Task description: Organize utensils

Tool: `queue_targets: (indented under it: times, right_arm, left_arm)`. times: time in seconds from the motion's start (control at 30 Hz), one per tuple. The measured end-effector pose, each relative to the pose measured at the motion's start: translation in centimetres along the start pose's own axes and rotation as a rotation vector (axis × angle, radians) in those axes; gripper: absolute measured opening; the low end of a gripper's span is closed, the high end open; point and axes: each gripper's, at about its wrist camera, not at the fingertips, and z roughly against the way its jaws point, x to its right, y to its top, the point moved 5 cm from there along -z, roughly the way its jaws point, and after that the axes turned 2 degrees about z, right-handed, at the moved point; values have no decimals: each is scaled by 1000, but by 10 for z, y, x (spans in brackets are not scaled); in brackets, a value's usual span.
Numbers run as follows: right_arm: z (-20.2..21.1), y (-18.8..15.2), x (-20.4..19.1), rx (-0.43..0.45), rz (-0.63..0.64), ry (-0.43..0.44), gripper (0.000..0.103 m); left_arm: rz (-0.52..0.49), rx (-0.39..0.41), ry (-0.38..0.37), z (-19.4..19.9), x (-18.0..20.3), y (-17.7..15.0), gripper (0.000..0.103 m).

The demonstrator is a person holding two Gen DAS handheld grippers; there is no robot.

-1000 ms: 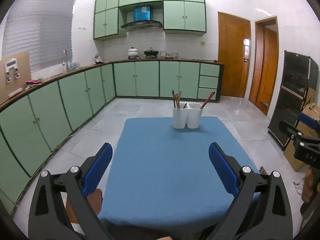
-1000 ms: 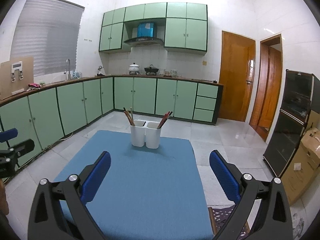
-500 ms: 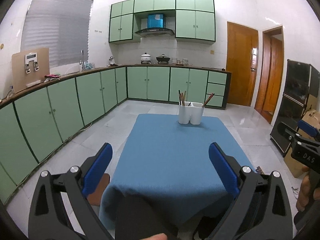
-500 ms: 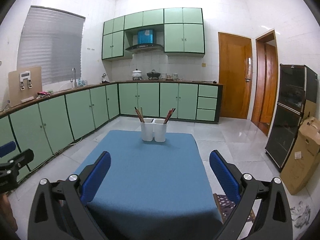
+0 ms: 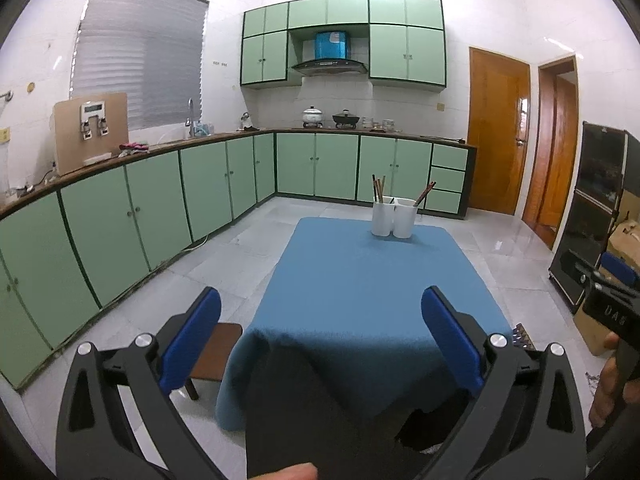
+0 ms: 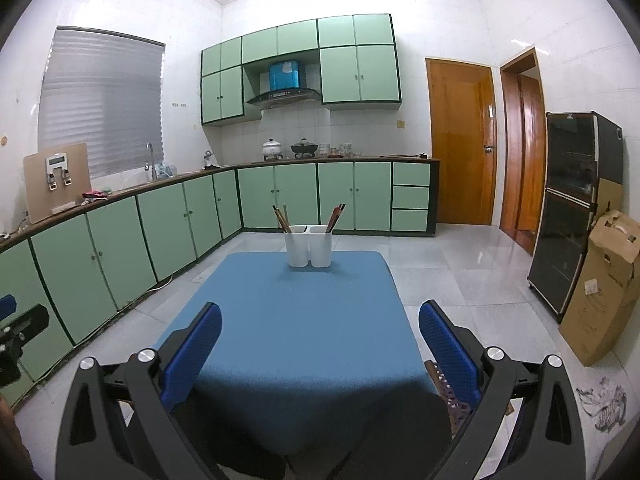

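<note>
Chopsticks: two bundles stand in the twin white holder (image 6: pixel 308 246) at the far end of the blue-covered table (image 6: pixel 296 328), well apart from both your grippers.
Change: over the last second you have drawn both grippers back from the table; the holder now looks smaller and farther off, and the near table edge shows in both views.
Meaning: judging by this, the sorting looks finished, with nothing loose on the cloth.
Axis: left bundle (image 6: pixel 281 217) leans top-left, right bundle (image 6: pixel 335 216) leans top-right, long axes near upright.
Left gripper (image 5: pixel 320 338): fingers spread wide, holding nothing.
Right gripper (image 6: pixel 320 350): fingers spread wide, holding nothing.
</note>
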Motion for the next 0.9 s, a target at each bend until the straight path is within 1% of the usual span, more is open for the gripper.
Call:
queue_targets:
  times: [0.23, 0.33, 0.47, 0.73, 0.9]
  right_arm:
    - [19, -8, -1, 14, 3, -11, 97]
    - [27, -8, -5, 28, 12, -16, 97]
    - [29, -6, -7, 37, 13, -10, 97]
    - [40, -1, -10, 62, 16, -18, 97]
    - [45, 0, -16, 72, 20, -18, 97]
  left_arm:
    - [21, 36, 37, 21, -12, 3, 97]
    - [10, 42, 40, 24, -9, 6, 97]
    - [-8, 62, 55, 32, -3, 7, 97]
    - [7, 55, 67, 37, -5, 8, 97]
    - [18, 64, 64, 38, -7, 14, 97]
